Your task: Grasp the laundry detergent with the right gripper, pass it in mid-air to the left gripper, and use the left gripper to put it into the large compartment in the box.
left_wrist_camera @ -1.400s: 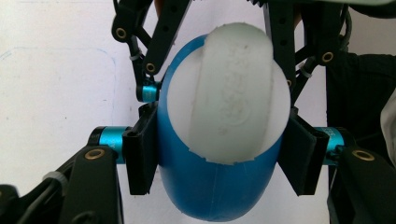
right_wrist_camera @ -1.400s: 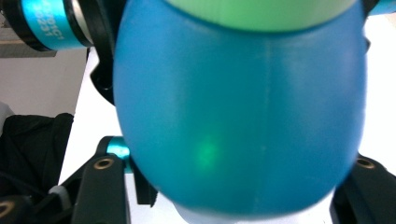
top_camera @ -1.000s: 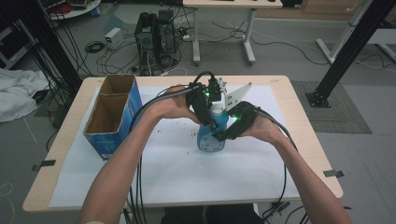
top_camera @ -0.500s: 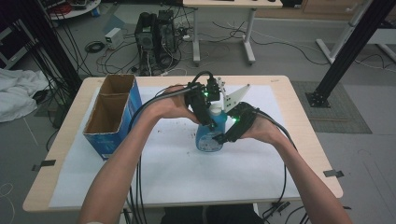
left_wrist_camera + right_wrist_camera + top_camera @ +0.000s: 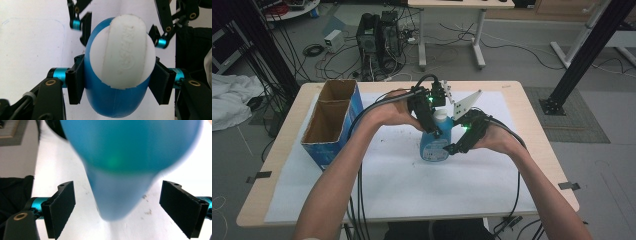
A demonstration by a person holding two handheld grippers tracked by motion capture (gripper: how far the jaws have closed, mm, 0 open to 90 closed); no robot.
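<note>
Blue plastic bottle [image 5: 435,146] with a white cap [image 5: 122,53] stands upright near the middle of the bench [image 5: 522,100]; the left gripper [image 5: 430,119] is clamped on its upper body just below the cap. The right gripper [image 5: 458,146] sits low at the bottle's side, its jaws just opened wide and off the plastic (a hand-over, by my judgement); next, that hand must draw back clear without tipping the bottle.

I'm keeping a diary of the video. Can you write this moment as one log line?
left gripper: shut on blue bottle | right gripper: fingers just opened, apart from bottle | bottle: upright on table | cardboard box: at left
</note>
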